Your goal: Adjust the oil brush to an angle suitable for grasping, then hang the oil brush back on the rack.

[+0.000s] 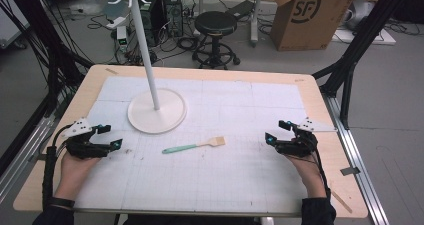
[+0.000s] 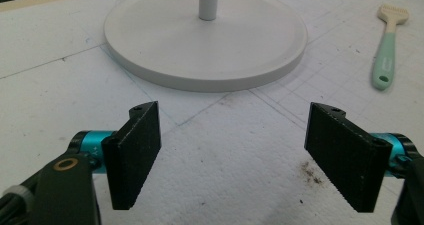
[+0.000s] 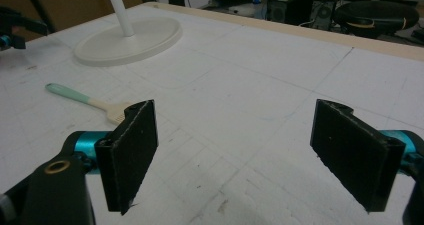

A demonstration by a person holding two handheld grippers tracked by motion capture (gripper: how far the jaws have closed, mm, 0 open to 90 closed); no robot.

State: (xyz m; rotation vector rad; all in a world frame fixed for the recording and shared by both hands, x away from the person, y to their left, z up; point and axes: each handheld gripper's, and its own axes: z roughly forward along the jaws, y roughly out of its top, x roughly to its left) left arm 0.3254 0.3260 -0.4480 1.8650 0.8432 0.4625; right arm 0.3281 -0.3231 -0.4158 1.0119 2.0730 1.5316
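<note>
The brush (image 1: pixel 193 146) is left flat mid-table between the left gripper (image 1: pixel 111 137) and right gripper (image 1: pixel 278 132), whose fingers are spread wide and empty, presumably for pickup.

You are working in a lab or recording workshop, not a home. Your counter (image 1: pixel 320 92) is a plain wooden top covered with a white gridded mat (image 1: pixel 240 175), set on bare grey floor. Loose black cables (image 1: pixel 175 42) sprawl across that floor beyond the counter, beside computer towers (image 1: pixel 172 7) and a black round stool (image 1: pixel 215 24). A large cardboard shipping box (image 1: pixel 310 15) stands at the back right, and black metal frame struts (image 1: pixel 360 40) rise at the sides.
</note>
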